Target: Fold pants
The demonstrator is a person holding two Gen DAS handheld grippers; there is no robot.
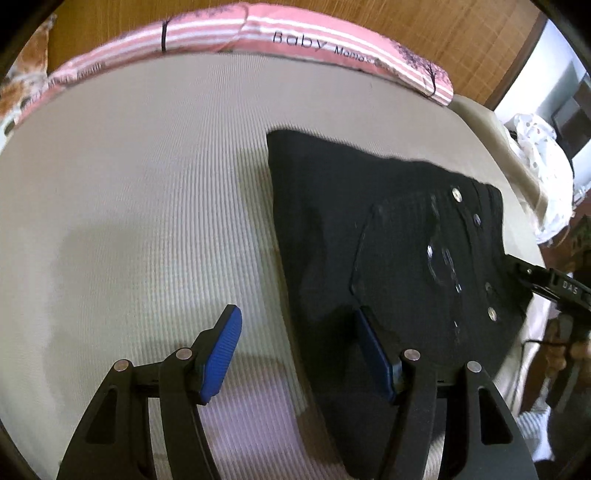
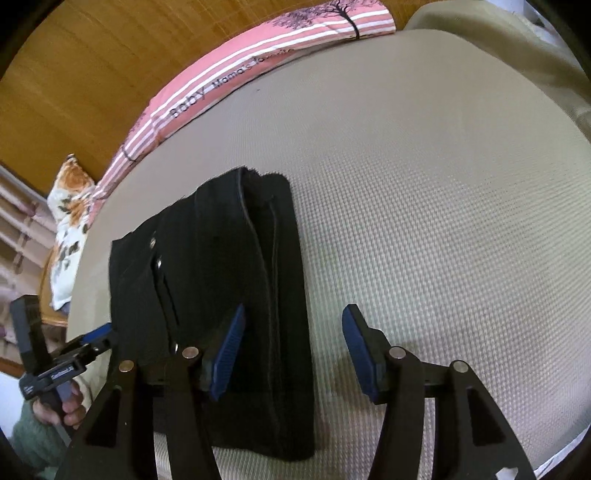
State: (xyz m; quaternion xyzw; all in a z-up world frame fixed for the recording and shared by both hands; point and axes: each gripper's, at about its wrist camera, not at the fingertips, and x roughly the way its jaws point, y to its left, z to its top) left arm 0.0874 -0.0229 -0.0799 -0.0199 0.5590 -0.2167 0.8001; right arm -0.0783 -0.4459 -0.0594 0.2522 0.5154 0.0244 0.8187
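Currently black pants (image 1: 373, 236) lie folded in a compact stack on beige mattress (image 1: 147, 184), pink striped pillow (image 1: 258, 33) at far edge. Left gripper (image 1: 295, 354): jaws apart, one finger over pants edge, nothing clamped. Right gripper (image 2: 291, 350): jaws opening, straddling pants' side edge, no grip.

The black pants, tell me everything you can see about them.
The black pants lie folded into a compact, roughly rectangular stack on the beige textured mattress. Dark woven fabric, silver rivets or buttons and a stitched pocket showing on top. Both grippers stand open over opposite edges, one blue pad of each above the cloth; neither clamps it.
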